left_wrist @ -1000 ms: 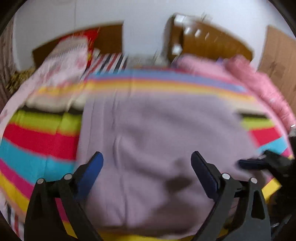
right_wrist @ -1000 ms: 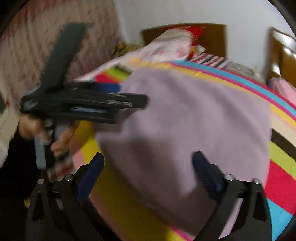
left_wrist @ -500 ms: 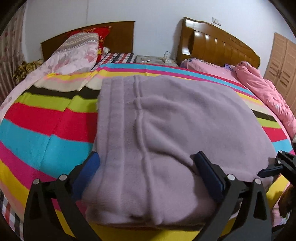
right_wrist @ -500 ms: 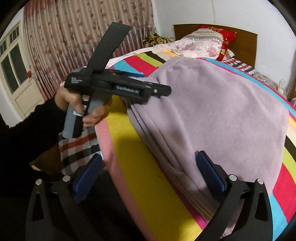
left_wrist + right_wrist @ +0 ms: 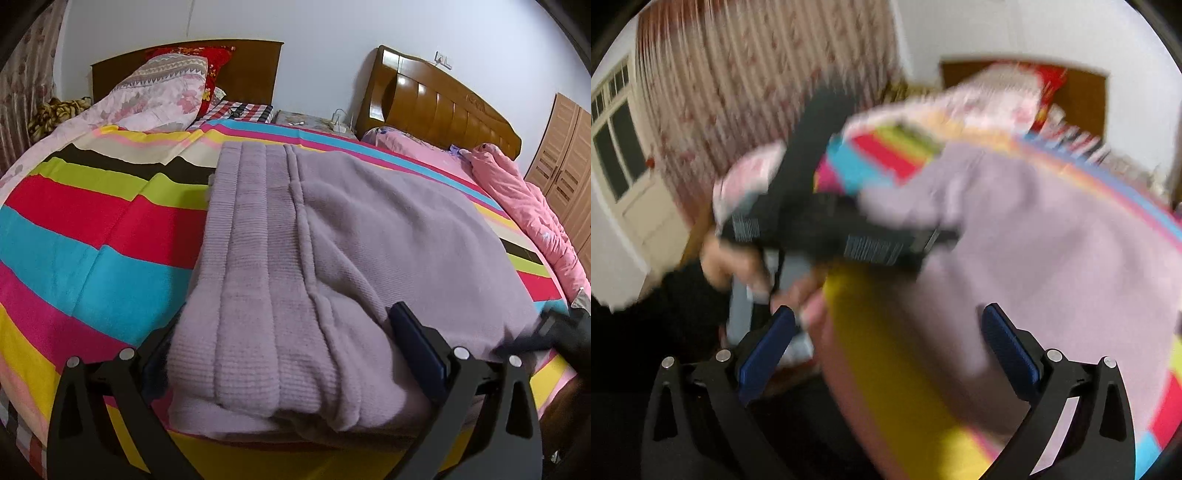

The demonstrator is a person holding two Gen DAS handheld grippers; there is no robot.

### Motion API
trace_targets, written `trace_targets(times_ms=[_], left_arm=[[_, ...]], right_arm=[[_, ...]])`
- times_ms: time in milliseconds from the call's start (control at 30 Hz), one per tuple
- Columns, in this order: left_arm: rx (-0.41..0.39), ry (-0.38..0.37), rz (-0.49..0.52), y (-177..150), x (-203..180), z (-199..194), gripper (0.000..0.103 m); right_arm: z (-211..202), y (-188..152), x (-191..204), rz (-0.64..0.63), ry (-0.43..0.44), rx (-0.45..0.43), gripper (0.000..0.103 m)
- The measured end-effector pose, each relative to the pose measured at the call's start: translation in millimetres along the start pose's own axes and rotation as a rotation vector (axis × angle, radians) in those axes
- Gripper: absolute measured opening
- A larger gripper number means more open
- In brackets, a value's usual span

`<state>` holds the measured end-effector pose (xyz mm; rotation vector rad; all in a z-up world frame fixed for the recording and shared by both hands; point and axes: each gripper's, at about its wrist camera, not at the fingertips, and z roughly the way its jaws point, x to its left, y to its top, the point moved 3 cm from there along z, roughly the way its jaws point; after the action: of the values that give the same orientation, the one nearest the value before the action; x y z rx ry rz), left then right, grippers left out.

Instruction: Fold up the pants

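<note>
The lilac fleece pants [image 5: 332, 240] lie folded in layers on a bed with a striped blanket [image 5: 92, 236]. My left gripper [image 5: 291, 350] is open, its jaws straddling the near left corner of the pants, the left pad hidden behind the cloth. My right gripper [image 5: 886, 343] is open and empty at the bed's edge, by the pants [image 5: 1052, 258]; this view is blurred. The right gripper also shows as a dark blur in the left wrist view [image 5: 554, 328] at the pants' near right corner. The left gripper shows in the right wrist view [image 5: 842, 236], held by a hand.
A floral pillow [image 5: 159, 92] and red pillow lie at the headboard. A second bed with pink bedding [image 5: 517, 192] stands to the right, a wardrobe [image 5: 565, 166] beyond. Curtains [image 5: 757, 92] and a door [image 5: 624, 166] are to the left.
My left gripper has moved forward onto the pants' near corner, its left pad now behind the cloth. The right wrist camera has swung and is now blurred.
</note>
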<state>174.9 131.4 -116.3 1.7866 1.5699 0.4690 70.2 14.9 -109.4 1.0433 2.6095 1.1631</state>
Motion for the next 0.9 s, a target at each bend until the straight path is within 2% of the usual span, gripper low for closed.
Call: trace_targets(times_ms=[67, 133, 267, 367, 433, 567, 600, 700, 733, 767, 833, 900], left_arm=[[-0.002, -0.002, 0.002, -0.7, 0.1, -0.3, 0.102], [-0.006, -0.007, -0.002, -1.9, 0.0, -0.8, 0.102], [-0.012, -0.009, -0.007, -2.1, 2.1, -1.6, 0.102], [-0.015, -0.012, -0.009, -2.1, 2.7, -2.5, 0.102], [-0.018, -0.012, -0.01, -1.9, 2.4, -3.4, 0.102], [-0.026, 0.011, 0.0, -3.3, -0.3, -5.2, 0.102], [-0.03, 0.033, 0.006, -4.5, -1.9, -6.8, 0.102], [-0.037, 0.113, -0.021, -12.5, -6.6, -18.6, 0.102], [-0.025, 0.144, -0.043, -15.1, -7.1, -23.8, 0.102], [0.0, 0.192, -0.063, -18.4, -7.5, -30.7, 0.102], [-0.006, 0.233, -0.07, -21.8, -13.1, -50.8, 0.102], [-0.083, 0.309, -0.031, -21.6, -25.0, -85.4, 0.101]], right_arm=[[7.5, -9.2, 11.3, -0.075, -0.088, -0.008, 0.099], [8.5, -10.0, 15.6, -0.09, -0.12, 0.001, 0.099], [-2.4, -3.1, 10.4, -0.012, -0.089, -0.033, 0.099], [-10.5, -0.9, 0.1, 0.069, -0.125, -0.096, 0.099], [-2.3, -6.7, -6.8, 0.114, -0.093, -0.072, 0.099], [-5.7, -11.9, 3.3, 0.088, -0.088, -0.064, 0.099], [-11.3, -11.2, 6.3, 0.097, -0.065, -0.063, 0.099], [-40.8, -16.4, 20.4, 0.115, 0.08, -0.079, 0.099], [-56.8, -20.0, 25.9, 0.112, 0.08, -0.111, 0.099], [-74.3, -22.6, 29.8, 0.103, 0.036, -0.148, 0.099], [-103.3, -33.2, 34.2, 0.099, -0.076, -0.204, 0.099], [-138.7, -47.9, 32.8, 0.124, -0.209, -0.276, 0.099]])
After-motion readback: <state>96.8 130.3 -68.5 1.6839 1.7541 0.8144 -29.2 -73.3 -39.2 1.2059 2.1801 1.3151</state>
